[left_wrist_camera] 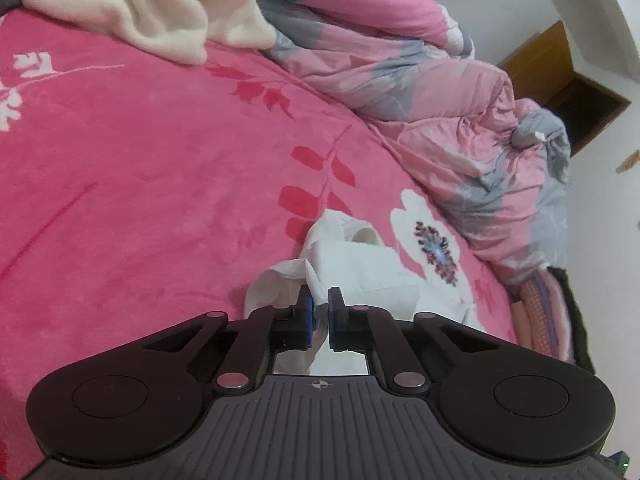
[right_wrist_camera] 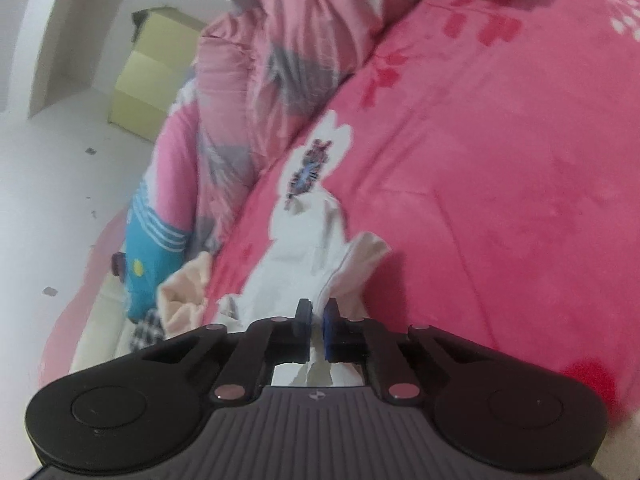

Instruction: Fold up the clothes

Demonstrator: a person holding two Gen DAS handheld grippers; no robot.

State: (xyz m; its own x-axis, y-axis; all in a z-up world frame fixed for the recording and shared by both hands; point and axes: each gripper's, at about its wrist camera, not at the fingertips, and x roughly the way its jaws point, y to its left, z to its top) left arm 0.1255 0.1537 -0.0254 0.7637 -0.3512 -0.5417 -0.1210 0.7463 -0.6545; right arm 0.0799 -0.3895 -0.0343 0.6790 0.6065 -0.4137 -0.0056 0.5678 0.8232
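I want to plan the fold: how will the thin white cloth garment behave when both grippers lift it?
The thin white cloth garment is already crumpled, so it will probably hang limp and sag between the left gripper and right gripper. It looks light. On the plush pink blanket it may drag rather than slide.

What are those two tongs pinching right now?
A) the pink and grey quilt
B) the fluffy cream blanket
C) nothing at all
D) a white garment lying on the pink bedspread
D: both the left tongs and the right tongs are closed on folds of the white garment on the pink bedspread; the cream blanket and quilt lie untouched farther off.
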